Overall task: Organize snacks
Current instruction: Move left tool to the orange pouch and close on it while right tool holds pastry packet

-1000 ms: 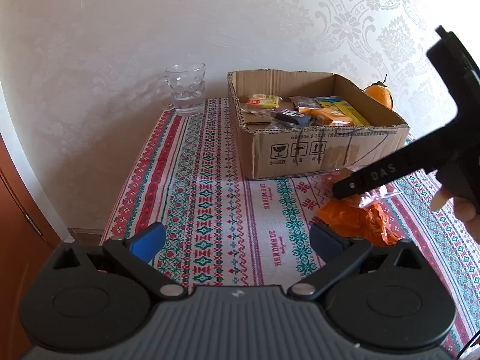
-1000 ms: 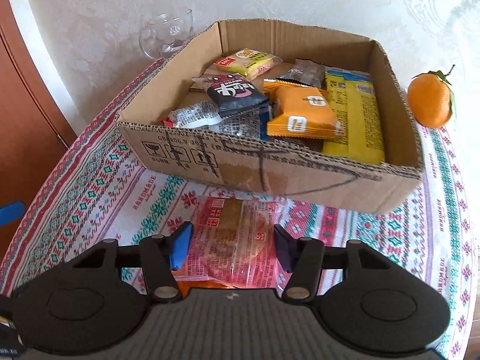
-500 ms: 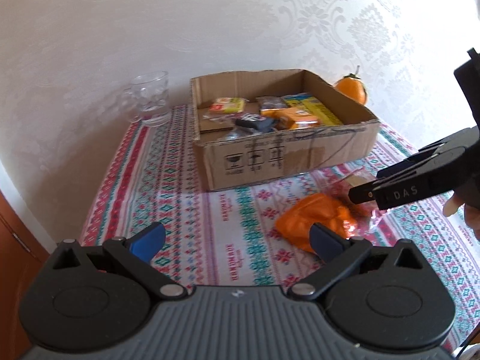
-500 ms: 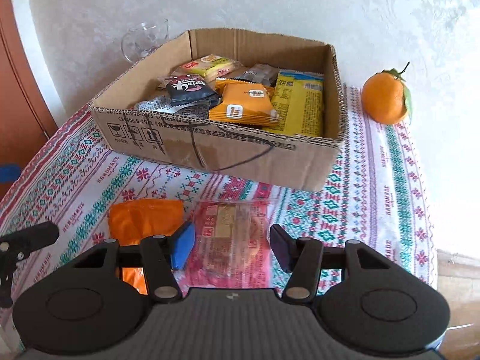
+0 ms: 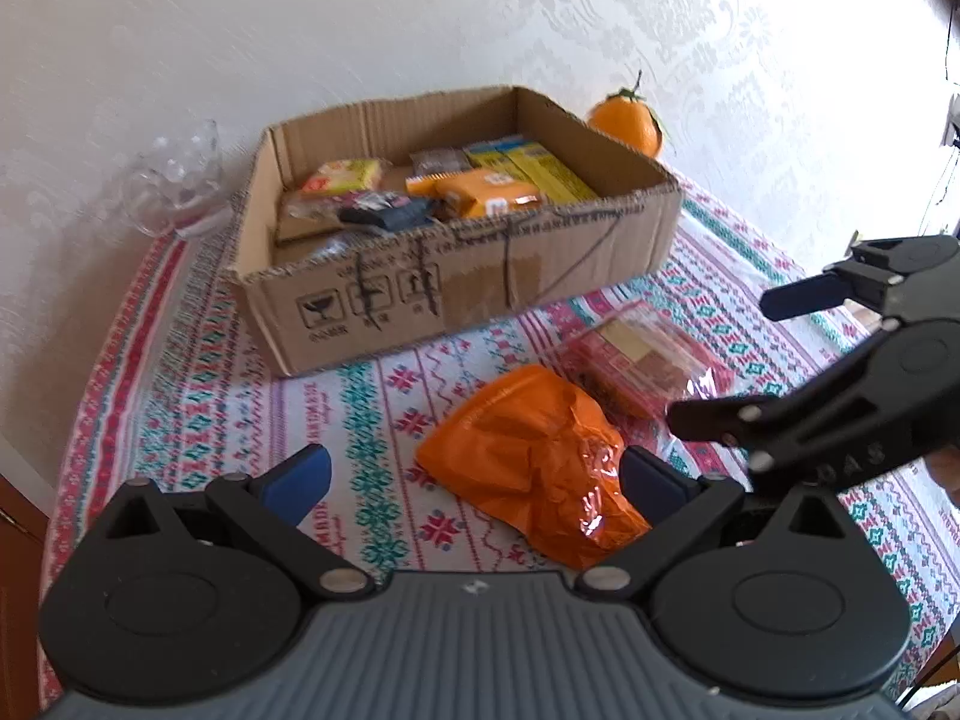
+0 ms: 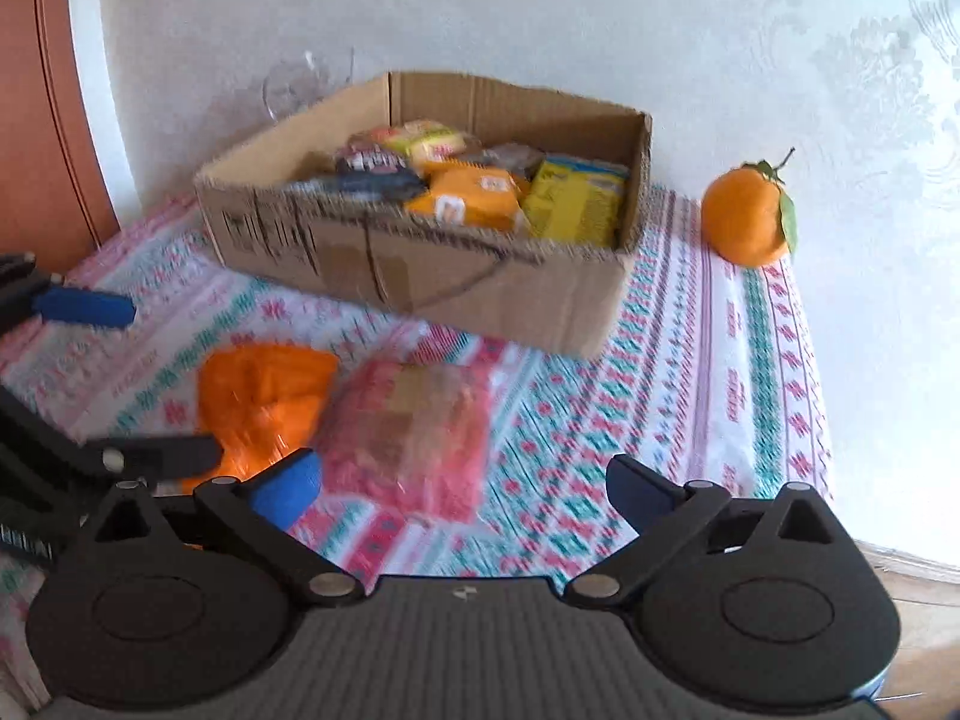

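Patterned tablecloth [image 6: 690, 360] carries red clear-wrapped pastry packet [image 6: 414, 432] near its front edge, beside orange packet [image 6: 264, 396], now released by the opening right gripper [image 6: 462, 486] that clamped it before; left gripper [image 5: 474, 474] gapes empty.

Motion blur smears the red snack packet [image 6: 414, 432] and the glass mug [image 5: 174, 183]; print unreadable.

A white wall [image 5: 360, 18] with a pale embossed floral pattern rises along the far side of the surface [image 6: 750, 360], which is covered by a cloth woven in red, green and white bands. At the far left stands a reddish-brown wooden panel [image 6: 42, 120], possibly a door. Soft daylight falls evenly across wall and cloth.
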`<state>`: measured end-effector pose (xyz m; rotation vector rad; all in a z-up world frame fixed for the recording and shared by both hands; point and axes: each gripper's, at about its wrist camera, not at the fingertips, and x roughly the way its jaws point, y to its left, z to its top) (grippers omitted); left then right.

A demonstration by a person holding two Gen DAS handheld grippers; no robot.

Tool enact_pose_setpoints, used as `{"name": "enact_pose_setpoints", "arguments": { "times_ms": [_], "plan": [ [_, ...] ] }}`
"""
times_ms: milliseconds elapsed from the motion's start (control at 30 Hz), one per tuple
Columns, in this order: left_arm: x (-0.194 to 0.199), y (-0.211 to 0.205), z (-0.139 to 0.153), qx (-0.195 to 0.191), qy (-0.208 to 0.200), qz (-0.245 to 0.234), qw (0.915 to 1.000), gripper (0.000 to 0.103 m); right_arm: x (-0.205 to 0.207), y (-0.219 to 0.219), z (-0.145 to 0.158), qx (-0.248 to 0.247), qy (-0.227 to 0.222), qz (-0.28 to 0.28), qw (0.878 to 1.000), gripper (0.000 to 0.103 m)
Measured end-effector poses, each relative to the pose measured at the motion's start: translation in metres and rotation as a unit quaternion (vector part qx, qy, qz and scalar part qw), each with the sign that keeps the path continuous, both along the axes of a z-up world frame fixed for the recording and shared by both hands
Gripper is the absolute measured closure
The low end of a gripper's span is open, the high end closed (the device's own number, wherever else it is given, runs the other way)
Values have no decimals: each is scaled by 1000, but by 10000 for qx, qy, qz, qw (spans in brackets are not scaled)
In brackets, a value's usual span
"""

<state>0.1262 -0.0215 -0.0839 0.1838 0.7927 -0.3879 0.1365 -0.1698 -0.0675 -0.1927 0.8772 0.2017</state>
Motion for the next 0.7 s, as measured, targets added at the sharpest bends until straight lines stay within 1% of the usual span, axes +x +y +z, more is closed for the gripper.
{"name": "enact_pose_setpoints", "arguments": {
  "times_ms": [67, 167, 233, 267, 333, 400, 500, 700],
  "plan": [
    [1, -1, -2, -43, 74, 8, 10000, 1, -4, -7, -4, -6, 49, 21, 10000, 0],
    [6, -3, -6, -130, 193, -30, 9997, 1, -11, -12, -13, -12, 141, 220, 9997, 0],
    [8, -6, -9, -74, 229, -9, 9997, 1, -15, -10, -20, -107, 190, 356, 9991, 0],
    [8, -7, -10, -48, 241, -20, 9997, 1, -18, -9, -20, -83, 125, 394, 9991, 0],
    [7, -7, -13, 51, 286, -7, 9996, 1, -20, -6, -21, -79, 109, 469, 9988, 0],
    [7, -3, -15, 71, 304, 8, 9995, 1, -20, -4, -22, -58, 110, 502, 9987, 0],
    [7, 8, -15, 105, 277, 133, 9995, 1, -17, -6, -25, 139, 191, 491, 9985, 0],
    [7, 34, -13, 336, 189, 508, 9980, 1, -21, -9, -28, 207, 17, 532, 9984, 0]
  ]
}}
